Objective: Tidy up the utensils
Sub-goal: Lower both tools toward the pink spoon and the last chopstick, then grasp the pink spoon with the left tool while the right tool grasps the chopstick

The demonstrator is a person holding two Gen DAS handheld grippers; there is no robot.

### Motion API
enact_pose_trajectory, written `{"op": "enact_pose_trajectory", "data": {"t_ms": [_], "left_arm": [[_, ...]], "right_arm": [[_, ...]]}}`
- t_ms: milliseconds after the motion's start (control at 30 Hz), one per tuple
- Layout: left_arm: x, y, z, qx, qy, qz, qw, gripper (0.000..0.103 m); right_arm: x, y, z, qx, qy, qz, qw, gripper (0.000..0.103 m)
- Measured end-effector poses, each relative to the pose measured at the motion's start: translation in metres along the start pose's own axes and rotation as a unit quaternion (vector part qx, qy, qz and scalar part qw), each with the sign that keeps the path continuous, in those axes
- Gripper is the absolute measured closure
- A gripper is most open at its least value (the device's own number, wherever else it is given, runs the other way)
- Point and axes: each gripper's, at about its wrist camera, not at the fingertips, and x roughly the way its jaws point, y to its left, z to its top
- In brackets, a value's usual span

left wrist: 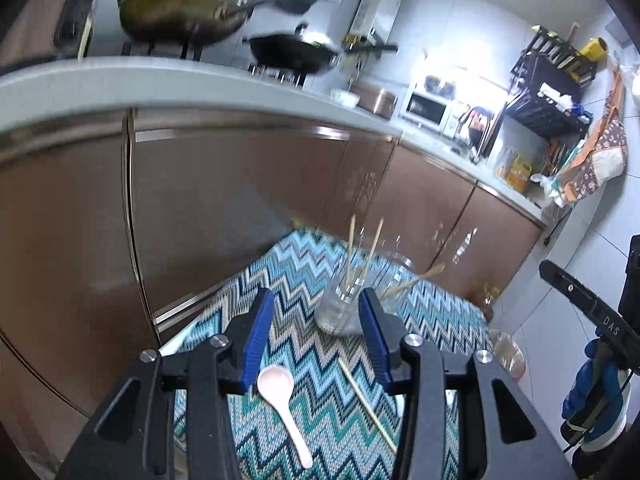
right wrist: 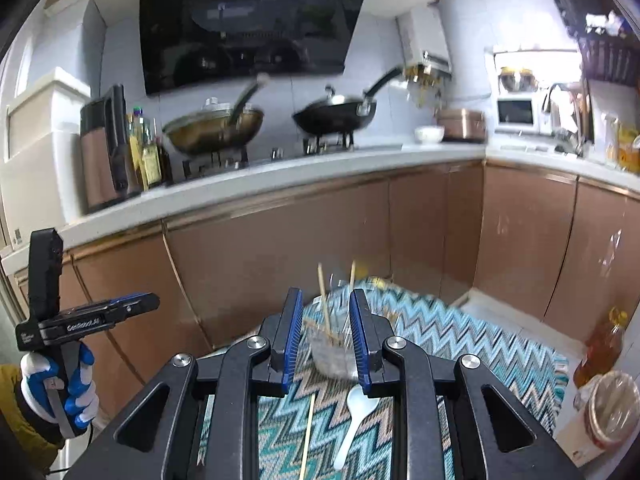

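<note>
Hovering over the zigzag-cloth table (left wrist: 440,312): both grippers, left (left wrist: 316,340) & right (right wrist: 325,344), jaws spread, nothing pinched. Glass (left wrist: 340,312) w/ chopsticks mid-table; spoon (left wrist: 280,400) + loose chopstick (left wrist: 366,404) toward near edge.

Behind, brown cabinet doors (right wrist: 280,264) under a white counter (right wrist: 248,184). On the stove, a lidded wok (right wrist: 214,128) and, to its right, a black pan (right wrist: 336,114). Above both, a dark range hood (right wrist: 248,20). Farther right along the counter, a white bowl (right wrist: 429,134), a copper-coloured cooker (right wrist: 462,125), a microwave (right wrist: 516,114). At the far left, oil bottles (right wrist: 144,152) beside a tall copper-and-black appliance (right wrist: 102,156). In the corner, a black dish rack (left wrist: 552,80).
</note>
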Motion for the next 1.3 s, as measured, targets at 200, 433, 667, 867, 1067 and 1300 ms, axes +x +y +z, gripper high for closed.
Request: {"op": "enact_pose_trajectory", "data": {"t_ms": [200, 433, 667, 867, 1067, 1300], "left_arm": [[0.055, 0.033, -0.026, -0.029, 0.088, -0.015, 0.9956, 0.061], [0.119, 0.069, -0.055, -0.054, 0.18, -0.038, 0.9815, 0.061], [0.164, 0.08, -0.079, -0.046, 0.242, -0.063, 0.9672, 0.062], [0.186, 0.081, -0.09, -0.041, 0.271, -0.074, 0.959, 0.067], [0.203, 0.083, -0.097, -0.04, 0.293, -0.069, 0.9527, 0.078], [0.21, 0.083, -0.094, -0.037, 0.312, -0.061, 0.9473, 0.086]], "right_arm": [[0.06, 0.007, -0.038, -0.009, 0.099, 0.023, 0.995, 0.079], [0.14, 0.013, -0.087, 0.008, 0.218, 0.058, 0.974, 0.079], [0.202, 0.011, -0.12, 0.017, 0.301, 0.067, 0.951, 0.079], [0.234, 0.011, -0.135, 0.007, 0.337, 0.067, 0.939, 0.079], [0.257, 0.014, -0.144, -0.01, 0.362, 0.058, 0.93, 0.083], [0.284, 0.019, -0.156, -0.019, 0.399, 0.047, 0.916, 0.088]]}}
